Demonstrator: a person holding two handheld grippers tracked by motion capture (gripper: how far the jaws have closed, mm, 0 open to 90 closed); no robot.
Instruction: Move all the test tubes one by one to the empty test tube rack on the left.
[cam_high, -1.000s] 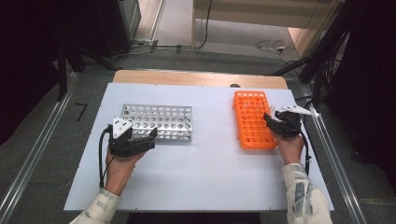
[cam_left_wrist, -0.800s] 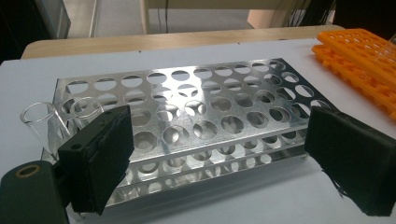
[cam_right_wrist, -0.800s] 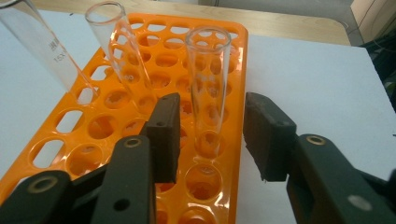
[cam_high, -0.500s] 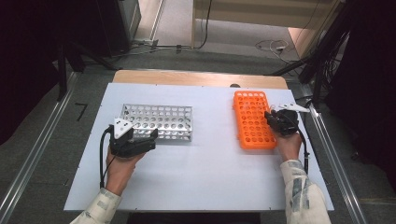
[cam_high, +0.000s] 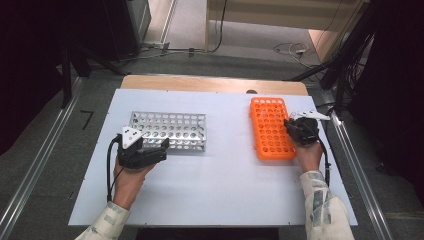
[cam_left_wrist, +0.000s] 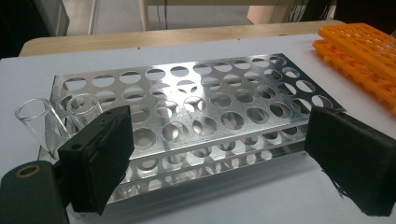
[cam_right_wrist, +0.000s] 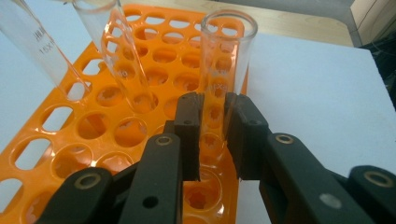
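A glass test tube (cam_right_wrist: 223, 70) stands upright in the orange rack (cam_right_wrist: 140, 93), near the rack's right edge. My right gripper (cam_right_wrist: 212, 140) has just closed its jaws on the tube's lower wall. Two more tubes (cam_right_wrist: 116, 56) lean in holes to its left. In the high view the rack sits at the right of the white table (cam_high: 225, 190). My left gripper (cam_left_wrist: 219, 163), jaws wide apart, faces the metal rack (cam_left_wrist: 196, 107), which holds two tubes (cam_left_wrist: 35, 121).

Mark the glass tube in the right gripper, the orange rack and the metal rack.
glass tube (cam_right_wrist: 227, 46), right gripper view, upper wall.
orange rack (cam_high: 270, 131), high view, top plate.
metal rack (cam_high: 170, 128), high view, top plate.
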